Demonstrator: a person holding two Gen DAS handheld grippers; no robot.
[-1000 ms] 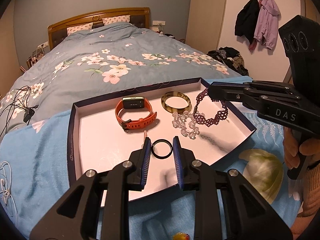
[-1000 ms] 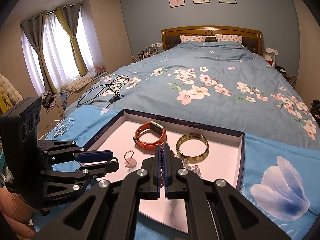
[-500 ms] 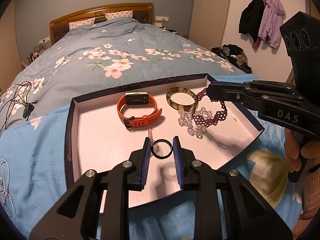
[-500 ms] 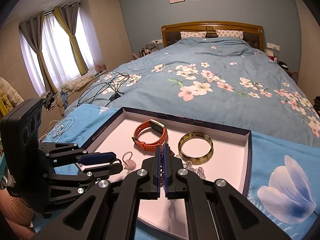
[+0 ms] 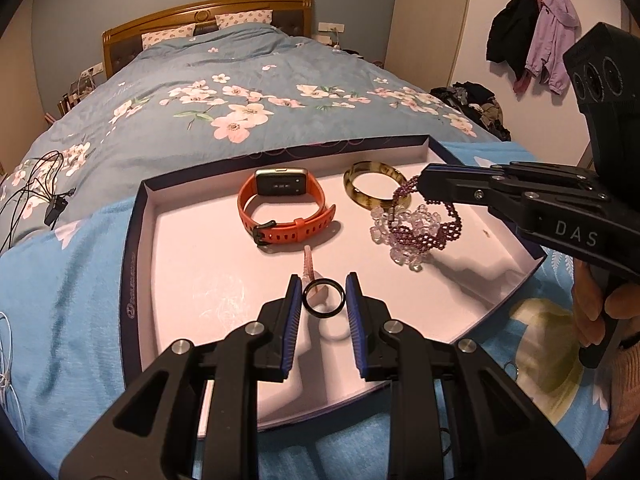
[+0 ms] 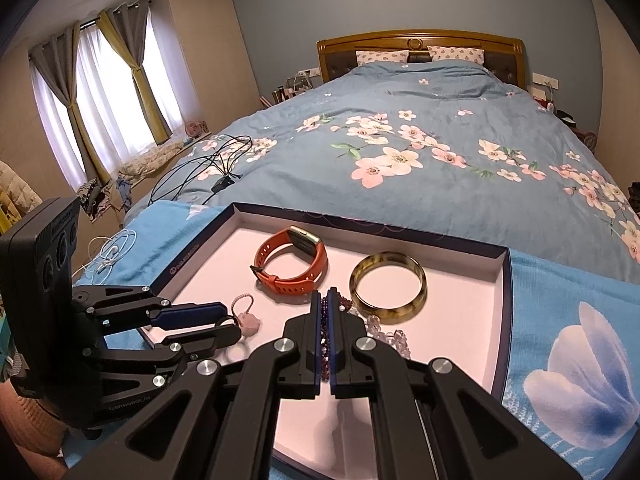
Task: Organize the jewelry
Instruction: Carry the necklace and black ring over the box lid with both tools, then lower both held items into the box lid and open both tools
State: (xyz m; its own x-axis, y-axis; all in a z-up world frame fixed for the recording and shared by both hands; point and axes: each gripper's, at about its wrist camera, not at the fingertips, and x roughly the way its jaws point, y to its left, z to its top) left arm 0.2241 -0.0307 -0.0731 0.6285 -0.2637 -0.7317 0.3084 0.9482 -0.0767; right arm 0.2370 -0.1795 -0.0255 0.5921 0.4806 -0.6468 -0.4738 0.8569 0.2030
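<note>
Room: bedroom, with a shallow tray point(image 5: 136, 240) lying on the blue bedspread point(image 6: 400, 128) at the foot of the bed.
Left hand-held gripper point(image 5: 323, 298): my two pads pinch a black ring point(image 5: 323, 300), held just above the tray floor near its front edge.
Right hand-held gripper point(image 6: 326, 300): my pads are pressed together on a purple beaded bracelet point(image 5: 424, 236), which hangs over clear crystal beads point(image 5: 404, 256).
Tray contents: orange smartwatch point(image 5: 286, 208) at the back centre, amber bangle point(image 6: 387, 288) beside it, small pink charm point(image 6: 250, 322) near my left pads.
</note>
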